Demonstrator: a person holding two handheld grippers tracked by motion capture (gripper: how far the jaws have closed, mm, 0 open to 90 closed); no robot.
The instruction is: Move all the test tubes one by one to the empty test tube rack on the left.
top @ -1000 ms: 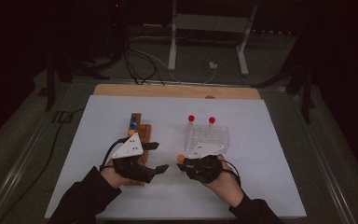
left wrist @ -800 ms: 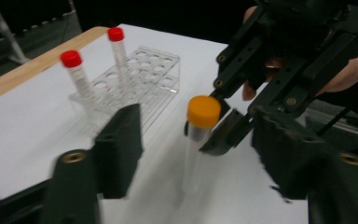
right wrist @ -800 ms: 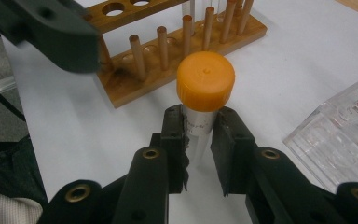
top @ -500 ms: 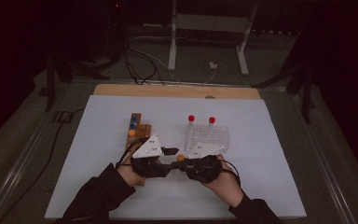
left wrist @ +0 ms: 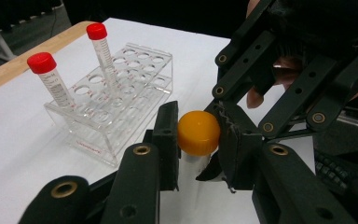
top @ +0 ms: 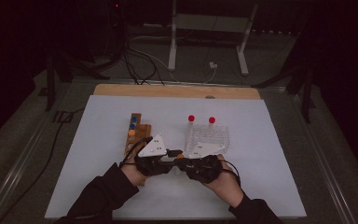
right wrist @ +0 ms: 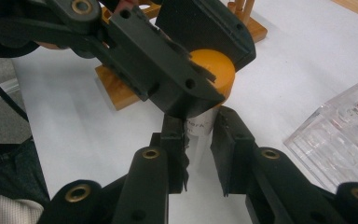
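Observation:
A clear tube (right wrist: 199, 127) with an orange cap (left wrist: 198, 132) is held between the two grippers just above the white mat. My right gripper (right wrist: 200, 135) is shut on the tube's clear body below the cap. My left gripper (left wrist: 199, 140) faces it, and its jaws have just been closing with the orange cap (right wrist: 216, 70) between them; the pads now press on the cap's sides. In the high view the left gripper (top: 173, 154) and right gripper (top: 182, 158) meet tip to tip at the front centre of the mat.
A clear plastic rack (top: 207, 137) stands behind the right hand with two red-capped tubes (top: 191, 118) (top: 211, 120) in its far row. A wooden rack (top: 135, 133) with blue- and orange-capped tubes stands behind the left hand. The white mat (top: 270, 158) covers the table.
The left gripper moved right from beside the wooden rack to meet the right gripper, and its jaws closed on the orange cap. The right hand stayed put with the tube.

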